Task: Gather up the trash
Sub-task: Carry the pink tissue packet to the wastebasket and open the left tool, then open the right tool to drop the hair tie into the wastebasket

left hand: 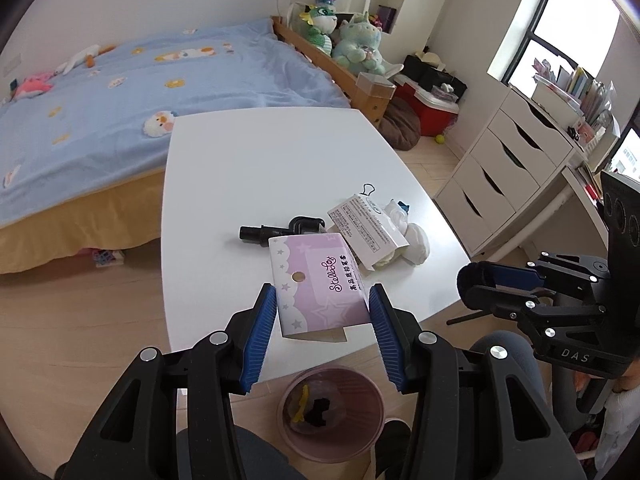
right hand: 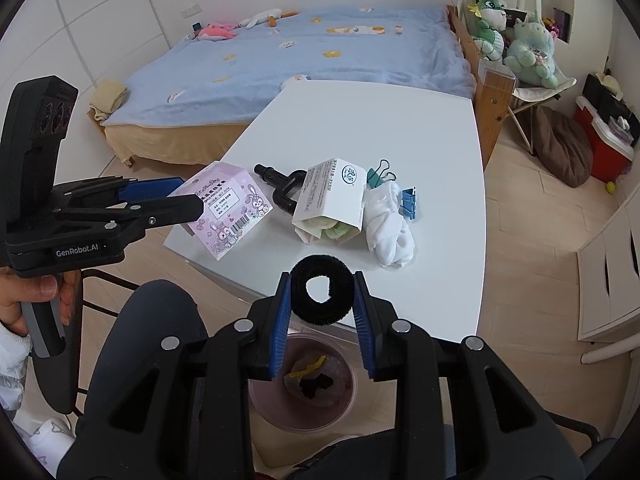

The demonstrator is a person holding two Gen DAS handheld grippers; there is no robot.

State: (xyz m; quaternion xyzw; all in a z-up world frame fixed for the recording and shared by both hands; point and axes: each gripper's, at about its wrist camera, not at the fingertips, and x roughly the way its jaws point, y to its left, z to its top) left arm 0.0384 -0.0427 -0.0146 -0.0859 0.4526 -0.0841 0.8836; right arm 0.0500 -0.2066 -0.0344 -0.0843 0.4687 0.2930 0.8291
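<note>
Bin (left hand: 332, 412) contents blurred; black tool (right hand: 280, 184) partly hidden behind boxes.

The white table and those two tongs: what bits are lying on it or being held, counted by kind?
Pink boxes, held in the left tongs: 1
Black fuzzy rings, held in the right tongs: 1
White boxes on the white table: 1
Black plastic parts: 1
White cloth bundles: 1
Binder clips: 2, green and blue
Total: 7

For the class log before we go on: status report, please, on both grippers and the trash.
Left gripper shut on pink box. Right gripper shut on black ring. Both above pink bin. Nothing in the way.
</note>
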